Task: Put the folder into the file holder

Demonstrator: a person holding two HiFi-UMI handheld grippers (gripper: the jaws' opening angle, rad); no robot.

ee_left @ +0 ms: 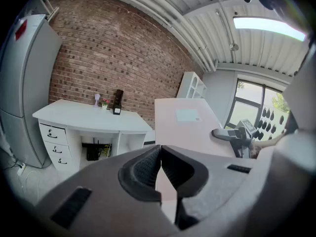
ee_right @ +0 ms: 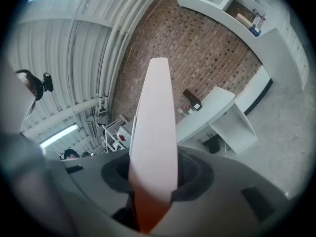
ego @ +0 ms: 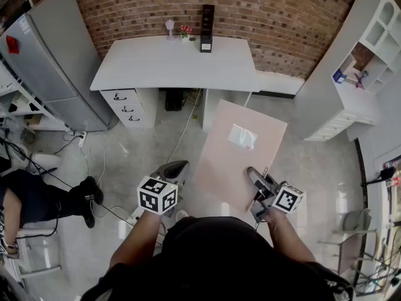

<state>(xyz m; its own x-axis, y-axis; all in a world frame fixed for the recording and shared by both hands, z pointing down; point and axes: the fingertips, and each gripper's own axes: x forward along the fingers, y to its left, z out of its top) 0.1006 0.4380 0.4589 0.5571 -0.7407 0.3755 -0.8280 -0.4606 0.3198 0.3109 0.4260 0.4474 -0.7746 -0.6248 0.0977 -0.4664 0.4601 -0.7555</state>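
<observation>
Gripping the pink folder by its near edge with the right hand-held gripper, jaws clamped on the board. Held in mid-air above the floor, long axis pointing away from that grip toward the white tabletop. Left hand-held gripper with jaws together, nothing visibly pinched, just beside the folder's left edge. Straight ahead and well apart: the black file holder, upright at the tabletop's far edge. Probably best reached far end first, right hand carrying.

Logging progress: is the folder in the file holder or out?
Out. The right tool grips the pink folder in mid-air, far from the black file holder on the white desk.
</observation>
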